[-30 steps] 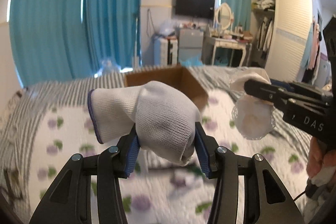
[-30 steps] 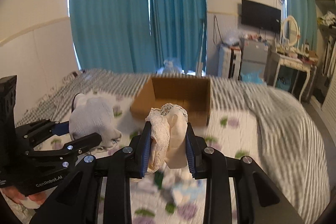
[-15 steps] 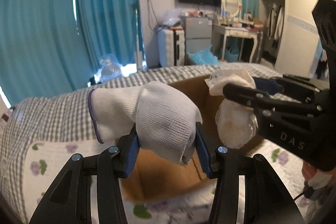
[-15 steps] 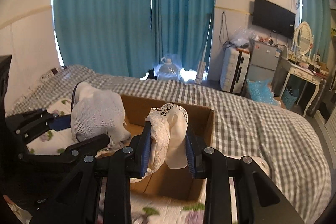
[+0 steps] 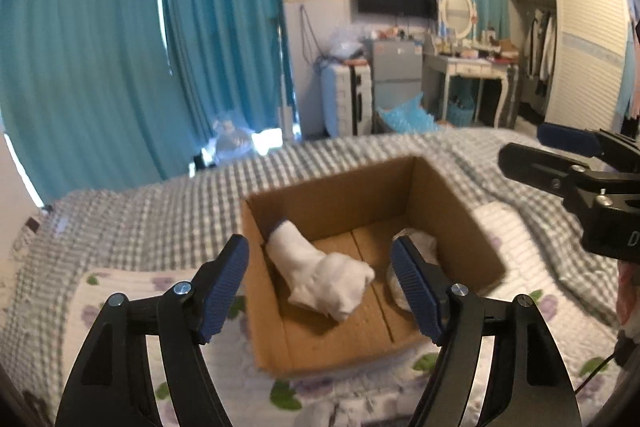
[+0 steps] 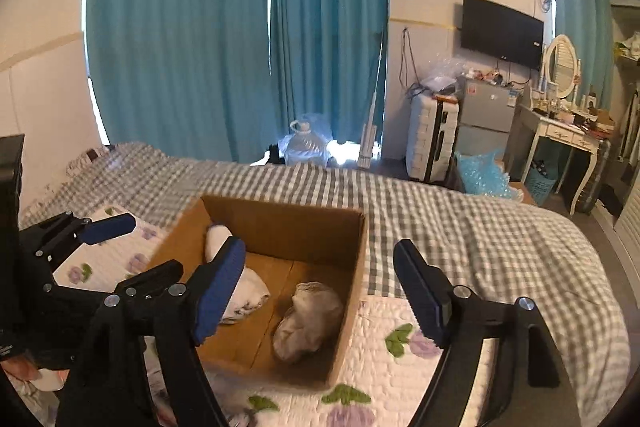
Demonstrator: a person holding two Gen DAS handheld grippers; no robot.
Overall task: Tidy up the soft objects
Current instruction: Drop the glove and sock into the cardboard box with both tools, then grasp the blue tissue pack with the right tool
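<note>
A big bed (image 6: 480,239) is covered with a soft blanket of small grey and white squares (image 5: 160,211). On top of that lies a white puffy quilt with purple flowers and green leaves (image 6: 400,355). An open brown cardboard box (image 6: 352,291) sits right on the bed, partly on the flower quilt and partly on the squares blanket, and its near edge rests on the quilt.
</note>
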